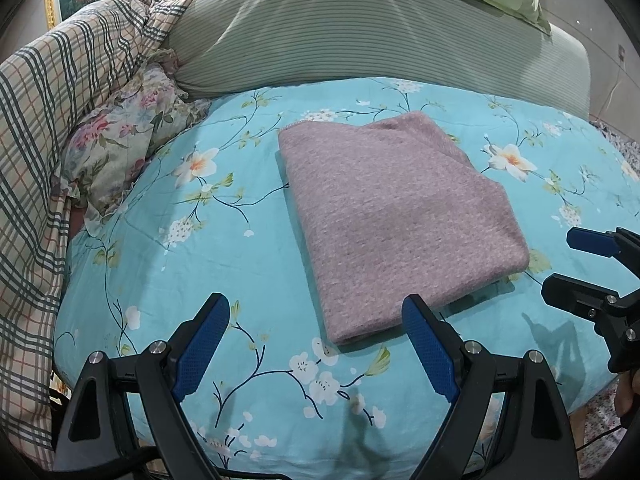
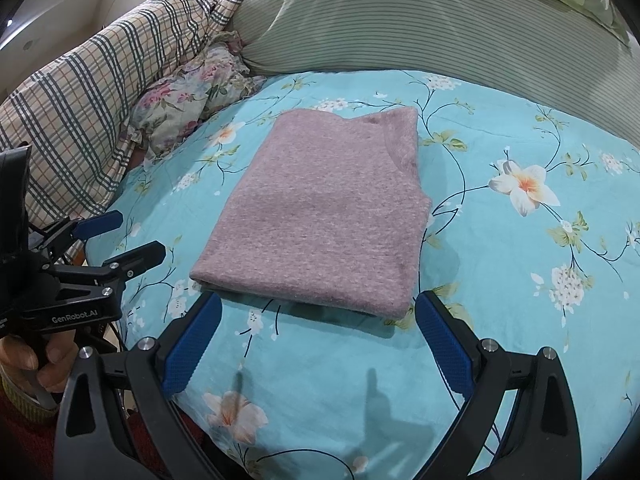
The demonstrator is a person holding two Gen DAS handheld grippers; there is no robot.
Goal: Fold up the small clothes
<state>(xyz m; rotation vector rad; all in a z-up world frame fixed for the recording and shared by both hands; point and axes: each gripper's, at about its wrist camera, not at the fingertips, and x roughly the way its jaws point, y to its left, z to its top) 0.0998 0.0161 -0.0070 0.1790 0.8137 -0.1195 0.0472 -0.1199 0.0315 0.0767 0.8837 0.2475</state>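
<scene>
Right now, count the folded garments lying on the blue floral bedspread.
1. A folded pink knit garment lies in the middle of the blue floral bedspread, just ahead of both open grippers. More could be hidden among the piled bedding behind it.

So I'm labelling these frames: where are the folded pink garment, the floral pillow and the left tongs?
folded pink garment (image 1: 392, 216): left wrist view, top face.
floral pillow (image 1: 120, 144): left wrist view, middle.
left tongs (image 1: 316, 320): left wrist view, between tips.

Floral bedspread (image 1: 248, 280), striped pillow (image 1: 340, 32), plaid quilt (image 1: 60, 92).
</scene>
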